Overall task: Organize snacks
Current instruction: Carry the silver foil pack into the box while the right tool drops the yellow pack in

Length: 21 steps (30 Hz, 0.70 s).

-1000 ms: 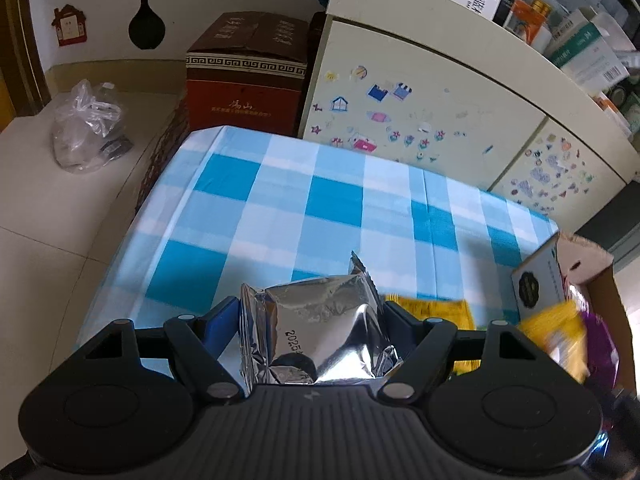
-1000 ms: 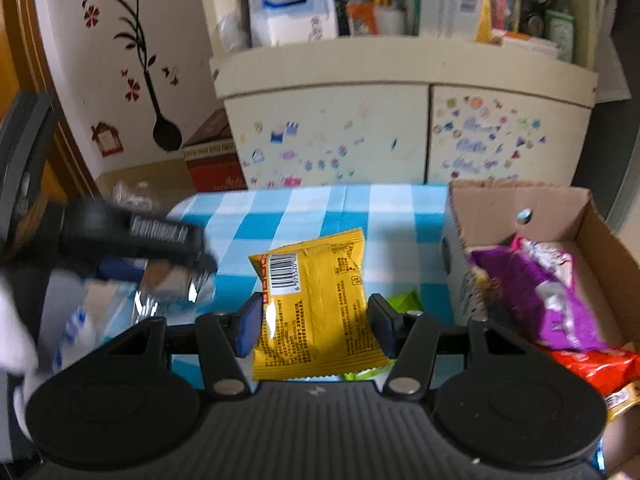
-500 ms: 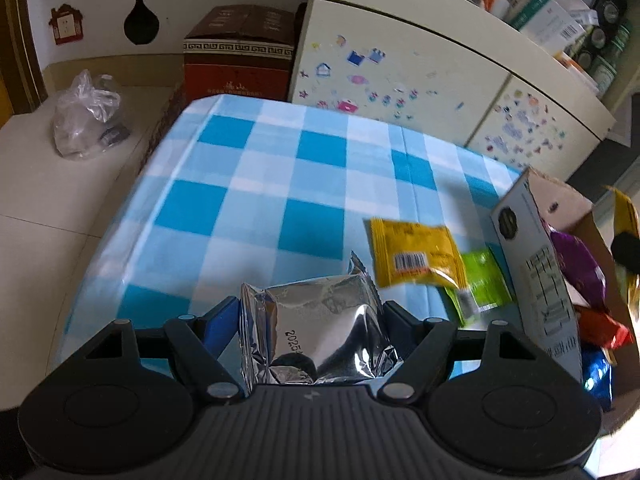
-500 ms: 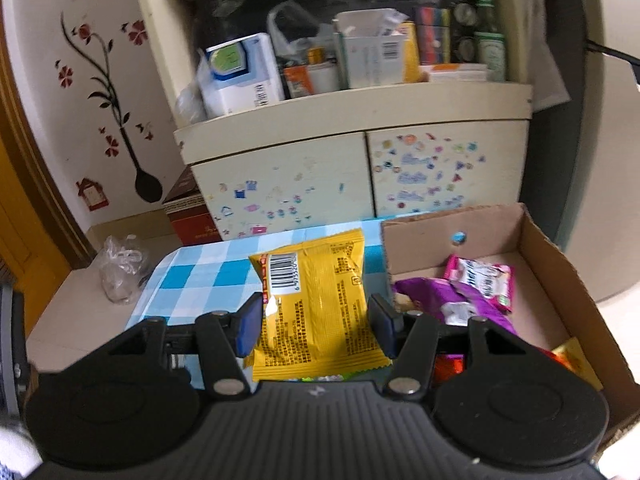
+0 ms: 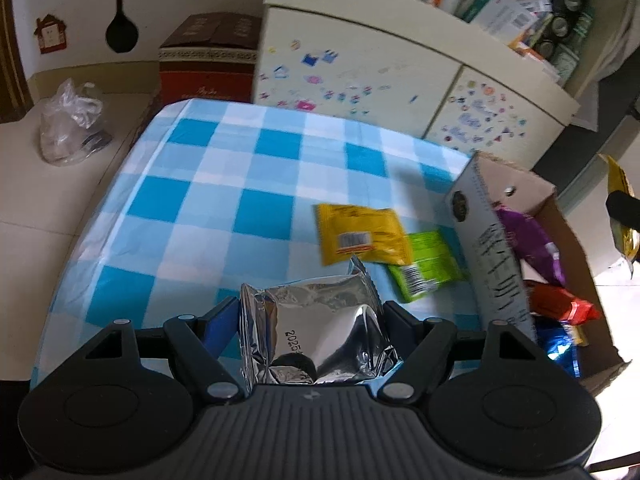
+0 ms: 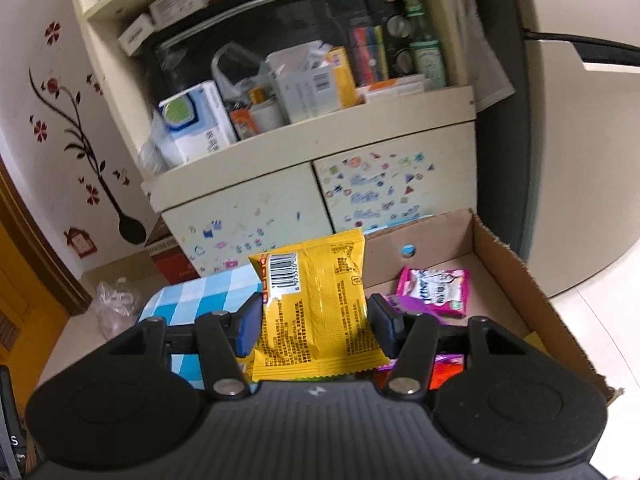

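Small room: blue checked table [image 5: 224, 184], open cardboard box [image 6: 516, 264] at its right edge, already holding purple, red and pink packs. Both grippers now carried rightward from over the table toward that box. Right gripper [image 6: 316, 320], jaws half open and clamped on a yellow snack pack [image 6: 320, 312], lifted over the box mouth; release likely next. Left gripper [image 5: 310, 320], jaws half spread, gripping a silver foil pack [image 5: 316, 332], over the table's near edge. Second yellow pack [image 5: 362, 234] and green pack [image 5: 428, 266] lying beside the box, yet to be stowed.
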### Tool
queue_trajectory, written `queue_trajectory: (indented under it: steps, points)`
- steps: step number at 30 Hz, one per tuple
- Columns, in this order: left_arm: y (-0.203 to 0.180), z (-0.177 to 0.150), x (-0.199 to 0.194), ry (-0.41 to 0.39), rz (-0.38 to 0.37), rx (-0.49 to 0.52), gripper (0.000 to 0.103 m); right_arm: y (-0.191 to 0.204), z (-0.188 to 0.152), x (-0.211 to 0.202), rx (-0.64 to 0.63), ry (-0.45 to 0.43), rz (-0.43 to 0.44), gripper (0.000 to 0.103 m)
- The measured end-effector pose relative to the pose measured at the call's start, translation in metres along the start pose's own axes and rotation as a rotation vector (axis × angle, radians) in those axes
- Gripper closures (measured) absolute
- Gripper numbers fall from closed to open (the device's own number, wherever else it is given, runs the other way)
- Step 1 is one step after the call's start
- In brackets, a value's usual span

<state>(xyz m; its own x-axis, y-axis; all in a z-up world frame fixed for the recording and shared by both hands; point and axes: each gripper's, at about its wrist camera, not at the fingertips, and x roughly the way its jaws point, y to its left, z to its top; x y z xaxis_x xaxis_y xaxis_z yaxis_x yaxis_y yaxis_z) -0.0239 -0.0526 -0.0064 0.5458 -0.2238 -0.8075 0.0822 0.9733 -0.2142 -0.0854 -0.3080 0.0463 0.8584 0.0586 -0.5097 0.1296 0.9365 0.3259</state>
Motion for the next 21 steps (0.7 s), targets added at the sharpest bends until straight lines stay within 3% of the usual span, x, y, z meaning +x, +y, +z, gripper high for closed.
queue_trajectory:
  steps: [21]
  points:
    - [-0.127,0.010,-0.005,-0.012,-0.161,0.150,0.022,-0.087,0.026,-0.046,0.276,-0.124,-0.053,0.046]
